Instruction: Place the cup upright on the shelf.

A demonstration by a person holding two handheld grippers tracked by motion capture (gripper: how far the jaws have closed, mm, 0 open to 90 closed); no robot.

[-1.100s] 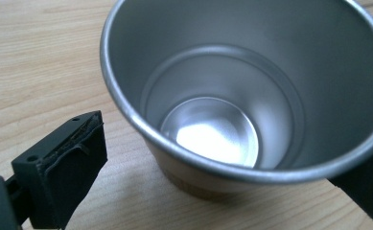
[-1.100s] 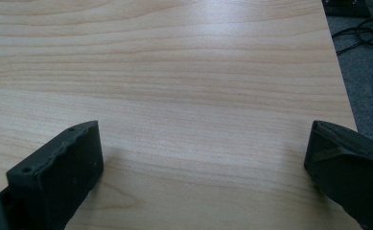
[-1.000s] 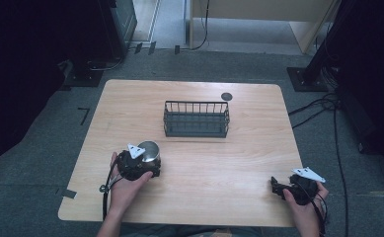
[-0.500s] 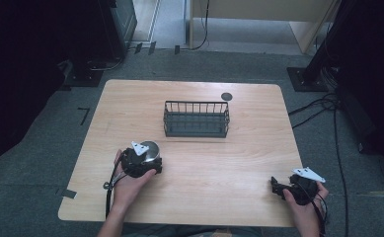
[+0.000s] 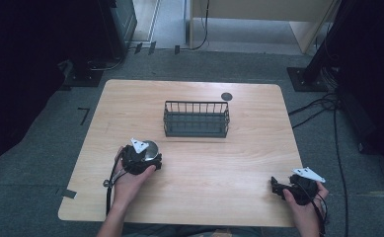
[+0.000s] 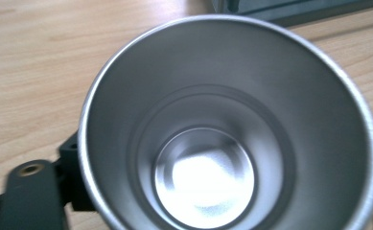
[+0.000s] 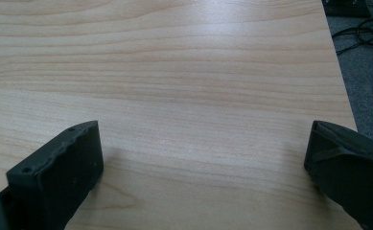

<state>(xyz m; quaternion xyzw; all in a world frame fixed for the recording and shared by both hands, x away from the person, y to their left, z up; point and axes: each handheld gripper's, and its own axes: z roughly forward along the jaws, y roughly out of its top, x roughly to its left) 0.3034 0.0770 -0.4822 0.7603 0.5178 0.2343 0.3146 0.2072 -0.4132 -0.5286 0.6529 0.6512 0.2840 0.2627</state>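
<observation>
Wooden table (image 5: 204,163), wire basket (image 5: 196,119) at centre frame. Lower left, the left hand-held gripper (image 5: 141,159) has just closed on the steel cup (image 5: 149,148); its slick tapered wall could slip. Lower right, the right hand-held gripper (image 5: 280,186) rests open.

Light falls from above on the table (image 5: 194,168); the room around is dark. The cup (image 6: 232,139) shows white glare inside and looks slightly blurred.
</observation>
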